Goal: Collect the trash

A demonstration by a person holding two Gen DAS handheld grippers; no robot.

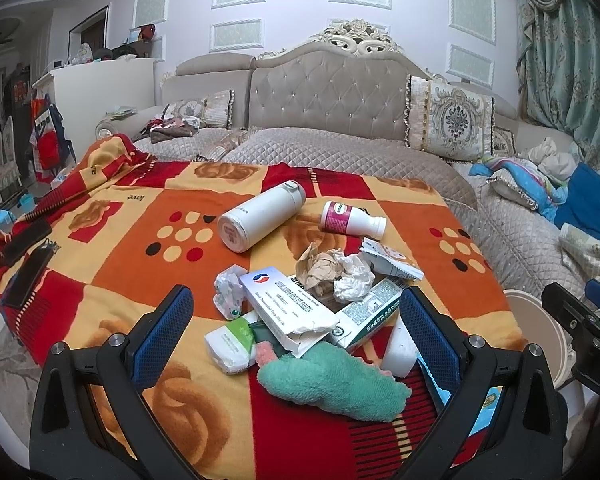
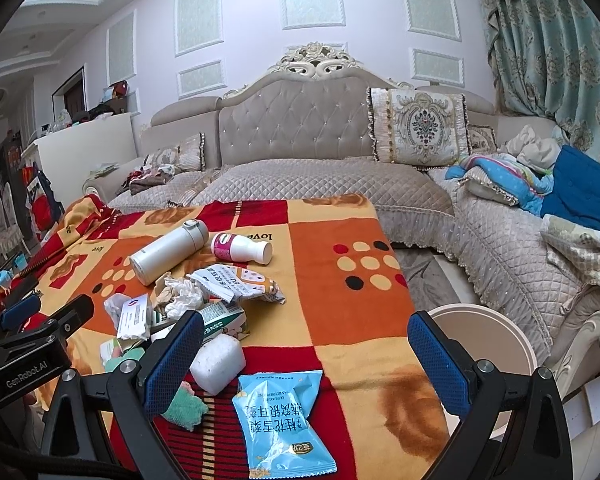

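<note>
At the far left of the blanket-covered counter (image 1: 140, 240) two dark phones (image 1: 24, 264) lie well apart from the litter. The left gripper (image 1: 296, 320) hangs over the near edge of the heap with its jaws wide and empty; between them sit a torn white medicine box (image 1: 288, 304), a green-and-white carton (image 1: 366, 316) and a teal cloth (image 1: 332, 384), with crumpled paper (image 1: 332, 268) just beyond. The white thermos (image 1: 260, 216) and the pink-labelled bottle (image 1: 348, 220) lie on their sides farther back (whether the thermos counts as trash I cannot tell). Further right, the right gripper (image 2: 304, 356) also stands wide open and holds nothing, with a blue snack wrapper (image 2: 284, 424) lying flat directly between and below its jaws, its long axis running roughly along them toward the camera. A white foam block (image 2: 218, 364) rests just beside the right gripper's left finger. The round beige bin (image 2: 492, 340) stands off the counter's right edge, so the right gripper is nearer both wrapper and bin, and likely the better one to drop onto the wrapper first.
</note>
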